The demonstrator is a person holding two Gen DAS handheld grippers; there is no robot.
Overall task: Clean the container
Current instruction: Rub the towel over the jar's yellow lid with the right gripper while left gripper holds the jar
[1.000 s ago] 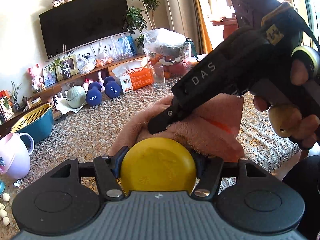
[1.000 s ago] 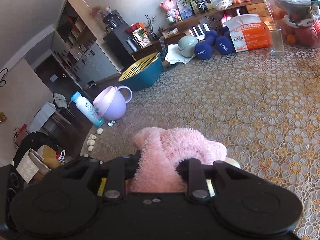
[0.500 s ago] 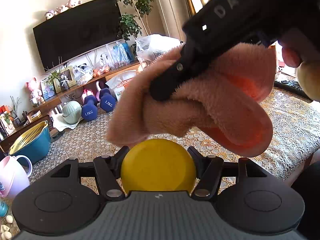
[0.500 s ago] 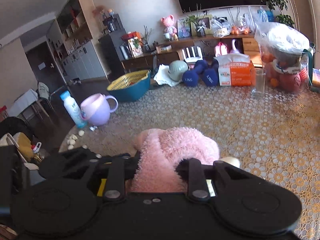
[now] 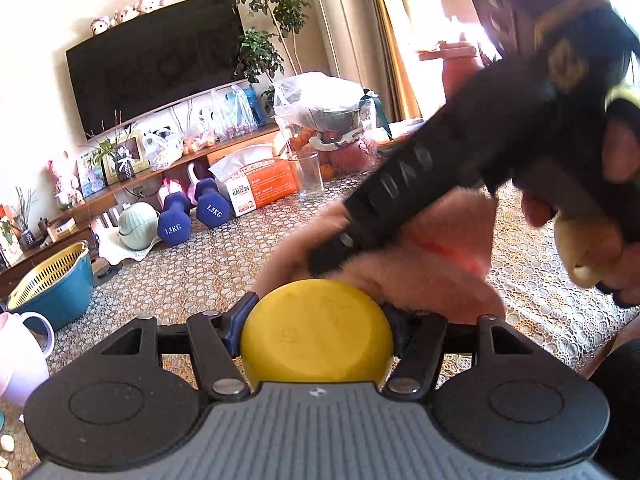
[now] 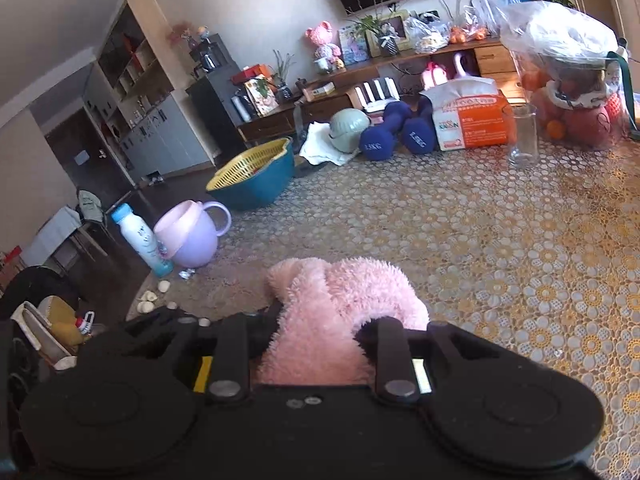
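A round yellow container [image 5: 316,330] fills the space between the fingers of my left gripper [image 5: 318,320], which is shut on it. Just beyond its far edge lies a fluffy pink cloth [image 5: 420,268], pressed against the container's top. My right gripper [image 5: 332,254] comes in from the upper right, held by a hand [image 5: 600,248], and is shut on that cloth. In the right wrist view the pink cloth [image 6: 336,320] bulges out between the fingers of the right gripper [image 6: 316,332]. The container is hidden there.
A lace-covered table [image 6: 500,240] spreads ahead. At its far side stand a clear glass [image 6: 522,140], an orange tissue box [image 6: 466,124], two blue dumbbells [image 6: 396,132], a blue basin with a yellow strainer [image 6: 256,176], a purple cup [image 6: 192,232] and a white bottle [image 6: 142,240].
The right gripper lifted the pink cloth above the container half a second ago and has now come back down onto its far edge. The left gripper keeps its hold.
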